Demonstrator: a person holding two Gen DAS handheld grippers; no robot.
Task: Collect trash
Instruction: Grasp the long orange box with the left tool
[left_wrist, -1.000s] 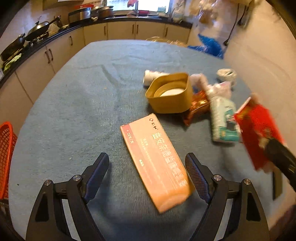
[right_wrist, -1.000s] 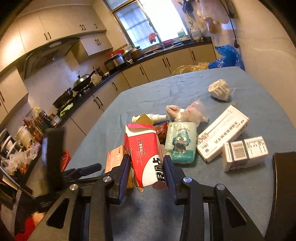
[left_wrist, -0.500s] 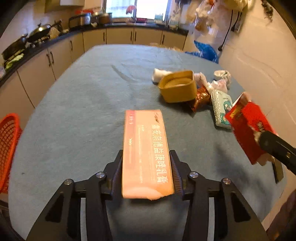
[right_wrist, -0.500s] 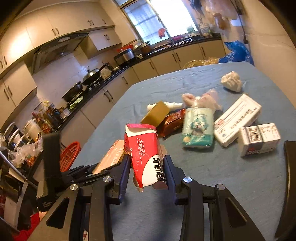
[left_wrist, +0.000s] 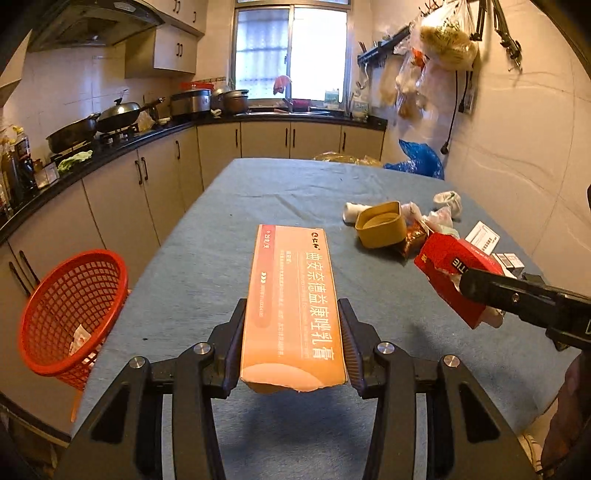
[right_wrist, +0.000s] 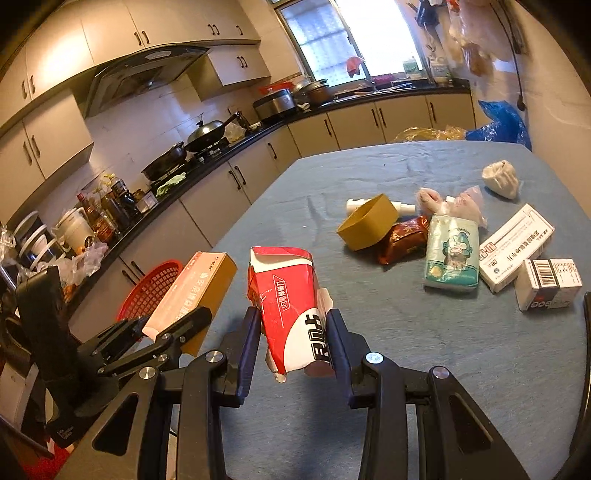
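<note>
My left gripper (left_wrist: 293, 338) is shut on a long pink carton (left_wrist: 293, 302), held lengthwise above the blue-covered table (left_wrist: 207, 266). The same carton (right_wrist: 192, 284) shows at the left of the right wrist view, in the left gripper (right_wrist: 173, 328). My right gripper (right_wrist: 291, 332) is shut on a torn red carton (right_wrist: 288, 299), lifted off the table; the red carton (left_wrist: 454, 269) also appears at the right of the left wrist view. A red mesh basket (left_wrist: 70, 314) hangs off the table's left edge, with a scrap inside.
More litter lies on the table's right half: a tan paper ring (right_wrist: 369, 221), a brown wrapper (right_wrist: 402, 238), a green tissue pack (right_wrist: 450, 254), white medicine boxes (right_wrist: 513, 247), a crumpled wad (right_wrist: 500, 177). Kitchen counters (left_wrist: 122, 147) run along the left and back.
My left gripper closed on the pink carton and raised it off the table, swinging left so the red basket came into view. The right gripper carried the red carton leftward, away from the litter pile.
</note>
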